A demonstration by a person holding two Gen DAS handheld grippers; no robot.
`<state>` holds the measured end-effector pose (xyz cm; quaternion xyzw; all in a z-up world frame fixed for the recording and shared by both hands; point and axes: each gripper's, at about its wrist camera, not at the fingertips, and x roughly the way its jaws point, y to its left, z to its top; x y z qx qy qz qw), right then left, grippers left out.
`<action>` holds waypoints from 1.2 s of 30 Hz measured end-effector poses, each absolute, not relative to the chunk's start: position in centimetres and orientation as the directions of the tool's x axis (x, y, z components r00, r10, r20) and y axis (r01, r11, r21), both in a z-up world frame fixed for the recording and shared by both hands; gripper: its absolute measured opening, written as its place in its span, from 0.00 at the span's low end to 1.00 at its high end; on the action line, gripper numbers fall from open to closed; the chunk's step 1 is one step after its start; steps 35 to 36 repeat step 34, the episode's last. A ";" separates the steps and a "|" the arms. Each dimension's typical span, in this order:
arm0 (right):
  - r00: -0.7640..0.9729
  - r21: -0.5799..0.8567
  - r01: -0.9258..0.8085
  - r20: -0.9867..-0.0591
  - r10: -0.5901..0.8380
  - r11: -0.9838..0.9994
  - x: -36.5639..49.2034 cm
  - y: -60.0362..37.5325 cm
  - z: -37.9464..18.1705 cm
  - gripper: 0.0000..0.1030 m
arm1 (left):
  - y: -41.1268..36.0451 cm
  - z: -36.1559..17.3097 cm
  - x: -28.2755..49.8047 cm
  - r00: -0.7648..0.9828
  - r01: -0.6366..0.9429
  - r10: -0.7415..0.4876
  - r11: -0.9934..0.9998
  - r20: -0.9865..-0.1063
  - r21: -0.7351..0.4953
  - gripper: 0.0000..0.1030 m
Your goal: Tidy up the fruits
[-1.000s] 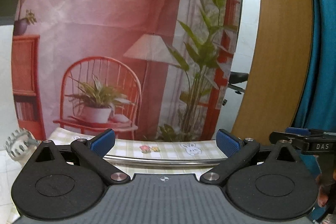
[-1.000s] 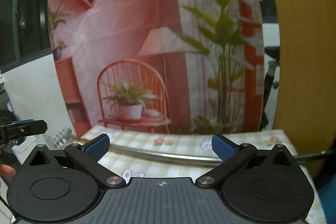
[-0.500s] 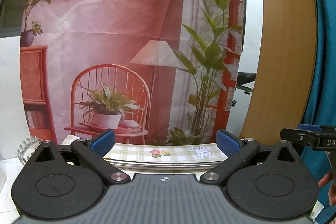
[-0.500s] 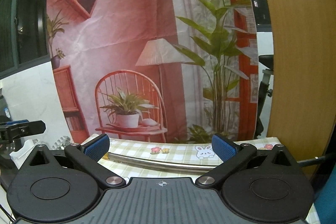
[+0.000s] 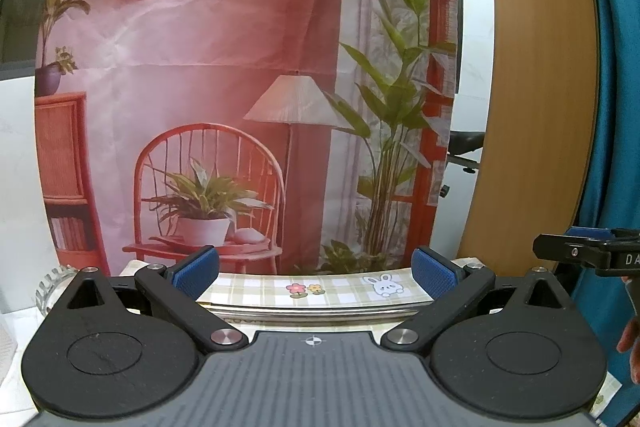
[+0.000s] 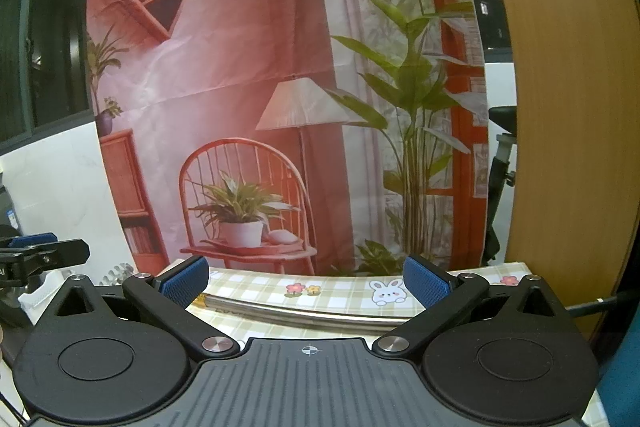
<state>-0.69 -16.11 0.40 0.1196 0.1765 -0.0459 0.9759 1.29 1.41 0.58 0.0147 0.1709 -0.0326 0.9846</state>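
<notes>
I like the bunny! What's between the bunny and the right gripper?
A shiny metal rim crosses the checked cloth between the bunny and the open right gripper, in the right wrist view.

Open air ahead of both spread claws; printed backdrop [image 5: 224, 75] beyond, metal rim [image 6: 304, 313] below.

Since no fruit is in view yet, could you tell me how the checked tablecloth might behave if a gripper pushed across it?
The checked tablecloth looks thin and soft, so it would probably bunch up and wrinkle. The metal rim resting on it may pin it locally. Its surface finish, slick or grippy, cannot be judged.
</notes>
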 end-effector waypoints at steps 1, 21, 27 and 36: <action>0.934 0.218 0.131 -0.355 -0.046 0.967 -0.7 -16.1 0.4 1.00 | 1.4 0.6 1.3 0.939 0.066 -0.056 0.998 -0.339 0.019 1.00; 0.932 0.213 0.131 -0.360 -0.047 0.968 -0.9 -16.2 0.5 1.00 | 1.5 0.5 1.5 0.934 0.075 -0.068 0.997 -0.350 0.008 1.00; 0.931 0.212 0.127 -0.362 -0.043 0.969 -0.9 -16.3 0.5 1.00 | 1.6 0.4 1.6 0.934 0.083 -0.075 0.997 -0.349 0.007 1.00; 0.930 0.213 0.126 -0.366 -0.040 0.969 -0.7 -16.2 0.2 1.00 | 1.7 0.2 1.8 0.932 0.071 -0.064 0.997 -0.356 0.007 1.00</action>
